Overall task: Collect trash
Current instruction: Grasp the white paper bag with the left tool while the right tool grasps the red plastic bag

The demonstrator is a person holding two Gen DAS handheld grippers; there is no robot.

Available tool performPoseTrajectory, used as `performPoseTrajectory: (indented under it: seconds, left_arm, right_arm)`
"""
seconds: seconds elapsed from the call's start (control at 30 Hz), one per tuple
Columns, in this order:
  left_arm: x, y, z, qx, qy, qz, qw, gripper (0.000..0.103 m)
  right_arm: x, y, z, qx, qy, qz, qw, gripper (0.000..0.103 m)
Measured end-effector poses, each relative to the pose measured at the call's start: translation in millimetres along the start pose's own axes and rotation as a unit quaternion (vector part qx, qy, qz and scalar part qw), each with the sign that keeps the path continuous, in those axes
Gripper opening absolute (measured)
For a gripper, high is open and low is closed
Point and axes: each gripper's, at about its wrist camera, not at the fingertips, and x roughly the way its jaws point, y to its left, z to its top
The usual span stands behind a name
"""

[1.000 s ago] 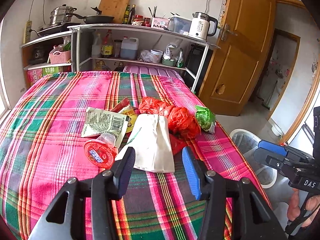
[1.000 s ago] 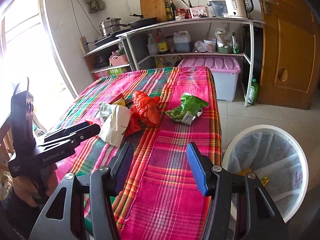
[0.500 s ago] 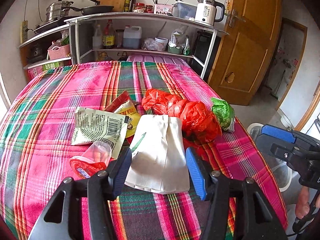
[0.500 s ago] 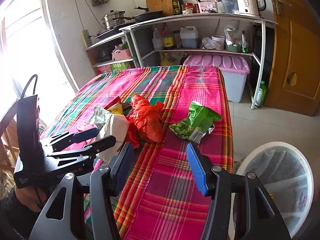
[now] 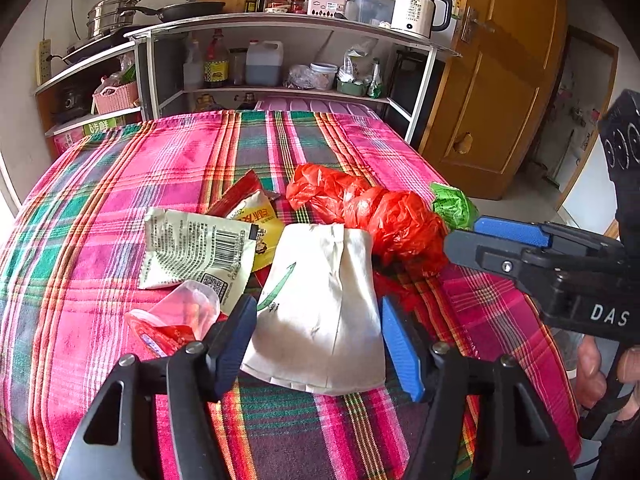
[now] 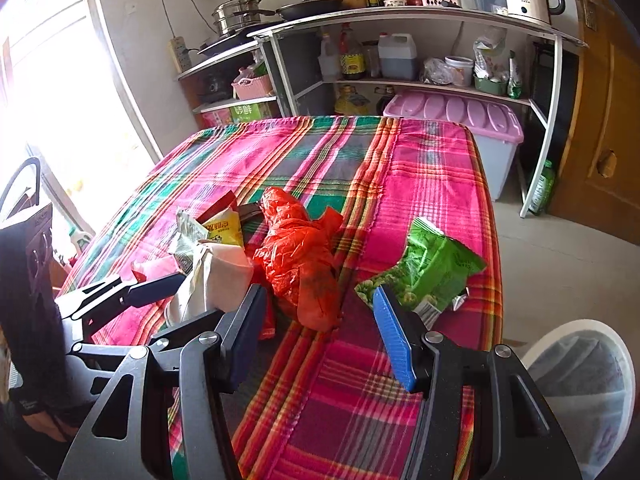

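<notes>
With both my grippers angled down over the pink-and-green plaid tablecloth (image 5: 120, 184), I see the trash heaped mid-table. At the table's right edge, on the floor, stands the white lined waste bin (image 6: 588, 384). My left gripper (image 5: 316, 340) hangs low over the near end of the heap; its jaws have just been opening and stand wide, straddling the flat white paper bag (image 5: 320, 304) without pressing on it. Left of that bag lies the pale printed wrapper with a barcode (image 5: 192, 252), and a crushed clear cup with a red lid (image 5: 176, 324) sits beside the left finger. My right gripper (image 6: 320, 332) is released too, nothing between its jaws. Just beyond its tips lies the crumpled red plastic bag (image 6: 304, 264), and the green snack packet (image 6: 428, 272) lies behind its right finger.
</notes>
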Motion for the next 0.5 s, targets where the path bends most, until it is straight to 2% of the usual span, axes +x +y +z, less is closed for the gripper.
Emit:
performPoseTrajectory:
  seconds: [0.27,0.33,0.5]
  left_arm:
    - [-12,8,-3,-0.009,-0.016,-0.01,0.9998,0.051]
    - [-15,12,-5,-0.016,-0.021,-0.017,0.9995,0.049]
    - [-23,18,-8,-0.025,-0.029,-0.023,0.999,0.047]
  right_arm:
    - [24,5,7,-0.008,0.021,0.016,1.0,0.055]
    - [28,7,8,-0.012,0.024,0.018,0.999,0.043]
    - [25,8,6,-0.012,0.022,0.013,1.0,0.036]
